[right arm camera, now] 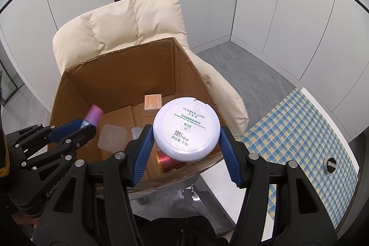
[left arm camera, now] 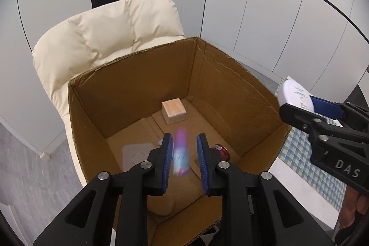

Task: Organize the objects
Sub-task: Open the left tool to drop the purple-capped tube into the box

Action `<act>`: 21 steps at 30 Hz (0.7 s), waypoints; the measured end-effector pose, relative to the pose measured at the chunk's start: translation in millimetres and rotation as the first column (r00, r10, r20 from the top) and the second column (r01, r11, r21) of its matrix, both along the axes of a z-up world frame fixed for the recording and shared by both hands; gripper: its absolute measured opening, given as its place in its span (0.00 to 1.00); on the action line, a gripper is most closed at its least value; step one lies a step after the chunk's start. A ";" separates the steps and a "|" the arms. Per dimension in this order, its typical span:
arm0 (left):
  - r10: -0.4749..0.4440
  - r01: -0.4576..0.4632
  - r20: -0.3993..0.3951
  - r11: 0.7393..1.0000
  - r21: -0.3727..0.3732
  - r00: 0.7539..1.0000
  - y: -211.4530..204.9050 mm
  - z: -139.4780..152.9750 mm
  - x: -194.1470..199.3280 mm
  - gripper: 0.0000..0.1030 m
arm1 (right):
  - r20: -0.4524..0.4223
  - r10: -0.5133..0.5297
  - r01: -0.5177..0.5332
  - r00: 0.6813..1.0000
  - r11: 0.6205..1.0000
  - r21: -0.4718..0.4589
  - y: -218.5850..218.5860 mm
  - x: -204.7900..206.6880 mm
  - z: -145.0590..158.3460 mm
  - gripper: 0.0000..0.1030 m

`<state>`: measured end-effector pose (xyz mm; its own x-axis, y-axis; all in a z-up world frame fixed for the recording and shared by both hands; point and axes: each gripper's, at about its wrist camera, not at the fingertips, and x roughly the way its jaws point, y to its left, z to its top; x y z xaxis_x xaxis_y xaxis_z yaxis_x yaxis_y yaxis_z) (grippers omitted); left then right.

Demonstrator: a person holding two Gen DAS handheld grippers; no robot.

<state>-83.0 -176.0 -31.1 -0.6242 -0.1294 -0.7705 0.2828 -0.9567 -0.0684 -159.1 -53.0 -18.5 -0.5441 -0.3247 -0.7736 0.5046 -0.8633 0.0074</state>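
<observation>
An open cardboard box stands on a cream chair. My left gripper hangs over its inside, and a pink and blue tube shows blurred between the fingers with a gap on each side, so the pads do not press it. In the right wrist view the tube sticks out past the left gripper. My right gripper is shut on a round white powder compact, held above the box's near right corner. The compact also shows at the right edge of the left wrist view.
On the box floor lie a small wooden block, a red can and a translucent square lid. The cream padded chair rises behind the box. A table with a blue checked cloth stands to the right.
</observation>
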 end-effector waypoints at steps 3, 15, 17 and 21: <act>0.003 -0.003 -0.024 1.000 -0.007 1.000 -2.1 5.5 5.0 0.49 | -0.002 0.007 -0.007 1.000 1.000 0.002 -4.5 0.8 0.0 0.58; 0.113 -0.119 -0.075 0.991 -0.069 0.991 -16.8 17.8 16.3 1.00 | 0.015 0.009 -0.009 1.000 1.000 -0.002 -10.6 -0.5 -2.2 0.58; 0.126 -0.133 -0.073 0.987 -0.091 0.989 -17.4 18.0 17.2 1.00 | 0.020 0.010 -0.010 1.000 1.000 0.000 -11.7 -1.0 -3.1 0.58; 0.132 -0.138 -0.066 0.986 -0.098 0.989 -20.0 16.8 17.8 1.00 | 0.017 0.017 -0.017 1.000 1.000 0.003 -13.7 0.2 -2.4 0.58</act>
<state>-65.2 -196.1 -14.3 -0.6397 -0.2914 -0.7112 0.4080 -0.9129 0.0071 -159.0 -66.7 -20.9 -0.5256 -0.3312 -0.7836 0.5191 -0.8546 0.0130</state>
